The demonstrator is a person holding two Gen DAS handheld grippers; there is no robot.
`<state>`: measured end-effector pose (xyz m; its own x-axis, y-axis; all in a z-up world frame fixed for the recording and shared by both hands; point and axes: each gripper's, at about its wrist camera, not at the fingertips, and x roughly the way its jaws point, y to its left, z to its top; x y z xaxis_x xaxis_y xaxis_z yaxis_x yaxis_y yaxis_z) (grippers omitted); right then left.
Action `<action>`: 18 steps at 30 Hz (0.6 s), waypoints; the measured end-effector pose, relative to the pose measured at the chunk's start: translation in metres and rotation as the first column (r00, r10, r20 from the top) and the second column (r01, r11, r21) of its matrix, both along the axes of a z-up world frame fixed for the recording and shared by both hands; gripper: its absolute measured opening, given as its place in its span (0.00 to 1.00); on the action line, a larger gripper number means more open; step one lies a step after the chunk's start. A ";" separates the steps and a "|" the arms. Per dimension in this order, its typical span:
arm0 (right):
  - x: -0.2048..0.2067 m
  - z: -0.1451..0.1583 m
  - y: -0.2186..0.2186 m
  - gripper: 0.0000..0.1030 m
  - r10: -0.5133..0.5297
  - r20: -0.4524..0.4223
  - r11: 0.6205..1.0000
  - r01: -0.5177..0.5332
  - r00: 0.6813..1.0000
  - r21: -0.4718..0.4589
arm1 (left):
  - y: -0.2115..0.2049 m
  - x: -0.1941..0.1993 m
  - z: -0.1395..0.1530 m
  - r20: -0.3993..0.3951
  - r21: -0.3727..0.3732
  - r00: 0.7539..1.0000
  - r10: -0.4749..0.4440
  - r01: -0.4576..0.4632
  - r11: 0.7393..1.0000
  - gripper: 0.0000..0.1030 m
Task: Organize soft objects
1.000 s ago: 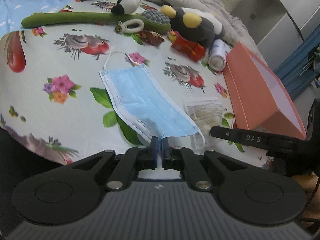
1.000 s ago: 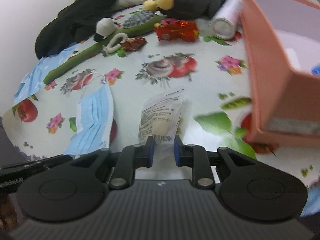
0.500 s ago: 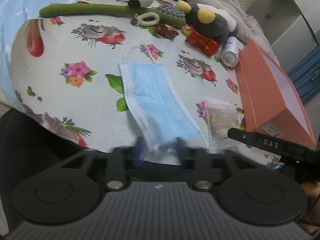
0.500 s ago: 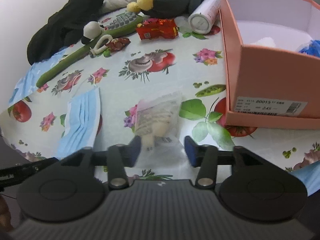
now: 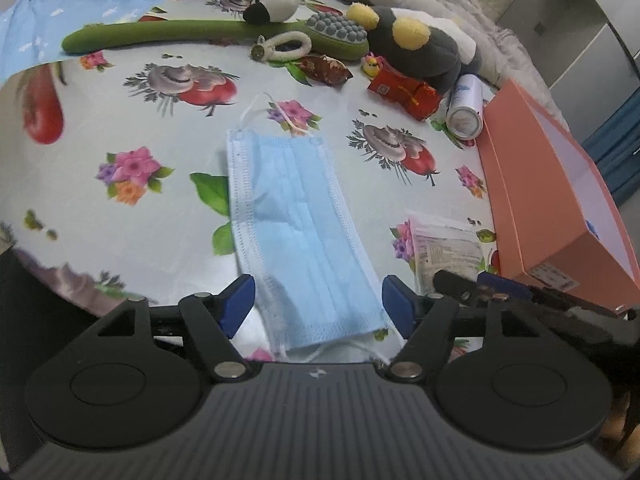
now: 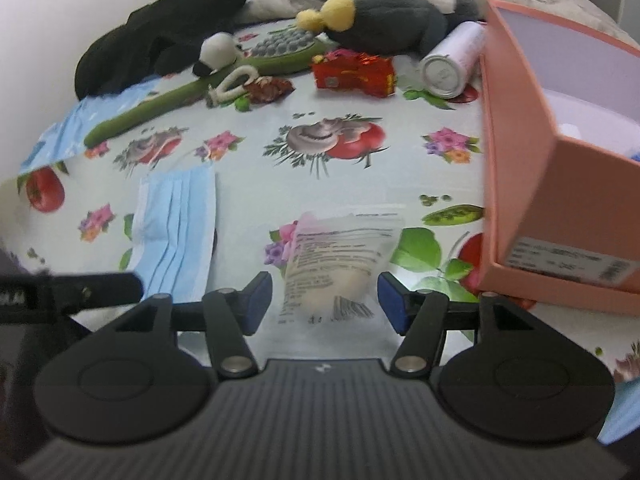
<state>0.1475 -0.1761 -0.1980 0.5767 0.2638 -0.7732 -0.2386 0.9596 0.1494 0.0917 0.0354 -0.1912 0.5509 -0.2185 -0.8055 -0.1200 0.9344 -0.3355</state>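
A blue face mask (image 5: 296, 224) lies flat on the flowered tablecloth (image 5: 120, 120); its near end sits between the spread jaws of my open left gripper (image 5: 318, 304). It also shows in the right wrist view (image 6: 176, 228). A clear printed packet (image 6: 340, 260) lies on the cloth with its near end between the spread jaws of my open right gripper (image 6: 324, 300); it shows in the left wrist view (image 5: 444, 248) too. An open orange box (image 6: 560, 160) stands to the right, also in the left wrist view (image 5: 552, 200).
At the back lie a grey and yellow plush (image 5: 412, 48), a green plush stalk (image 5: 180, 34), a small black and white plush (image 5: 276, 0), a white hair tie (image 5: 284, 44), a red packet (image 5: 404, 90), a white can (image 5: 464, 108) and black cloth (image 6: 160, 32).
Both grippers were shut, the left on the mask's end, the right around the packet's end. Both have opened wide and drawn back; mask and packet now lie free on the cloth.
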 end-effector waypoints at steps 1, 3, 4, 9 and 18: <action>0.001 -0.002 0.002 0.59 0.007 0.004 1.000 -0.006 1.000 -0.015 | -0.001 0.004 -0.002 -0.005 0.001 1.000 0.000 0.000 1.000 0.78; 0.002 -0.005 0.006 0.59 0.021 0.015 0.999 -0.020 1.000 -0.040 | -0.005 0.011 -0.005 -0.012 0.015 1.000 0.007 -0.007 1.000 0.80; 0.003 -0.008 0.007 0.59 0.029 0.020 0.998 -0.028 0.999 -0.051 | -0.007 0.015 -0.007 -0.019 0.022 1.000 0.010 -0.010 1.000 0.80; 0.000 -0.016 0.012 0.53 0.065 0.028 0.995 -0.062 0.998 -0.081 | -0.017 0.026 -0.017 -0.045 0.080 0.999 0.007 -0.003 0.997 0.80; -0.004 -0.019 0.013 0.47 0.096 0.041 0.991 -0.091 0.995 -0.097 | -0.030 0.033 -0.032 -0.092 0.174 0.995 0.025 -0.009 0.985 0.79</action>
